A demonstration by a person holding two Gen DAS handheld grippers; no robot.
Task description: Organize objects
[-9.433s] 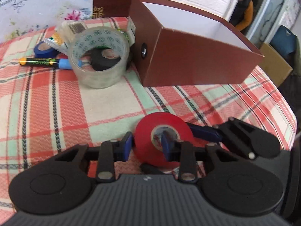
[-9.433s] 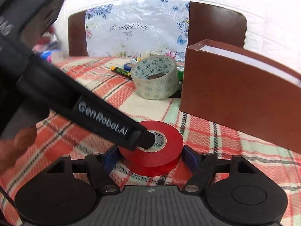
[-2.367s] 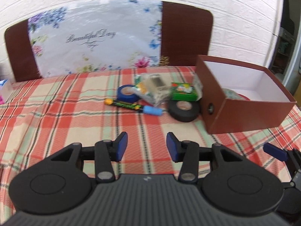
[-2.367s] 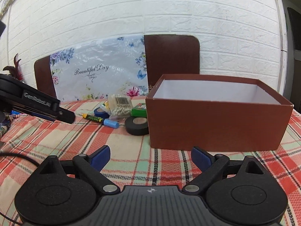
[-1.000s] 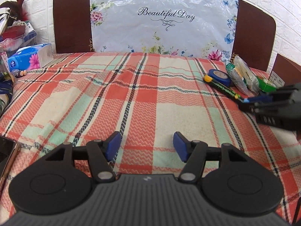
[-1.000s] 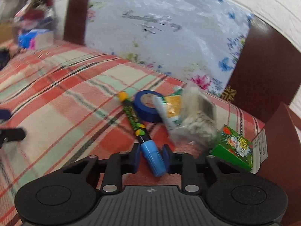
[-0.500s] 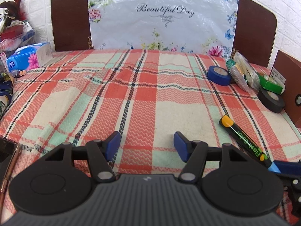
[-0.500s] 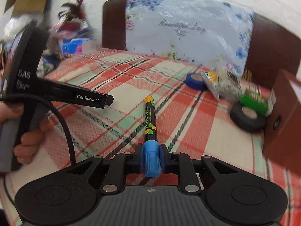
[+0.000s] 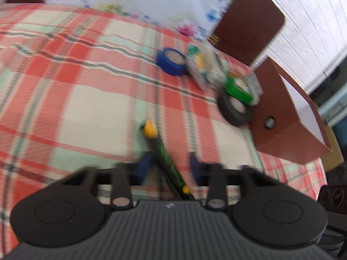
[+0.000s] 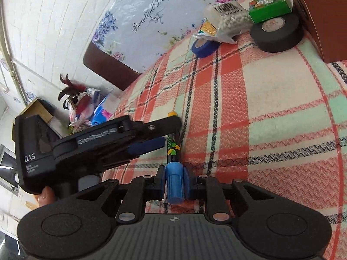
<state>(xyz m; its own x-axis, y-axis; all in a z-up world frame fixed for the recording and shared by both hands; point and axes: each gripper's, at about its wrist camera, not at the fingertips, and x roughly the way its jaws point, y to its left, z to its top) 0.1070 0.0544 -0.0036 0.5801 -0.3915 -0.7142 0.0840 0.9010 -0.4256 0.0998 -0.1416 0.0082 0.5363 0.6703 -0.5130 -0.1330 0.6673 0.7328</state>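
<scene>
A black marker [image 10: 173,147] with a yellow end and a blue cap [image 10: 174,184] is held just above the plaid cloth. My right gripper [image 10: 174,182] is shut on the blue cap. My left gripper [image 10: 169,133] reaches in from the left across the marker's barrel. In the blurred left wrist view the marker [image 9: 164,158] runs between the blue pads of the left gripper [image 9: 169,168]. Those jaws are closing, and a gap still shows beside the right pad. The brown box [image 9: 282,130] stands open at the right.
Beside the box wall [image 10: 321,17] lie a black tape roll [image 10: 276,32], a green carton [image 10: 269,5], a bag of beads [image 10: 229,19] and a blue tape roll [image 10: 203,46]. A hand holds the left gripper's handle at the left. Clutter sits beyond the table's far left edge.
My left gripper has swung right and down over the marker, and its jaws have narrowed around the barrel. My right gripper has rolled and still holds the cap.
</scene>
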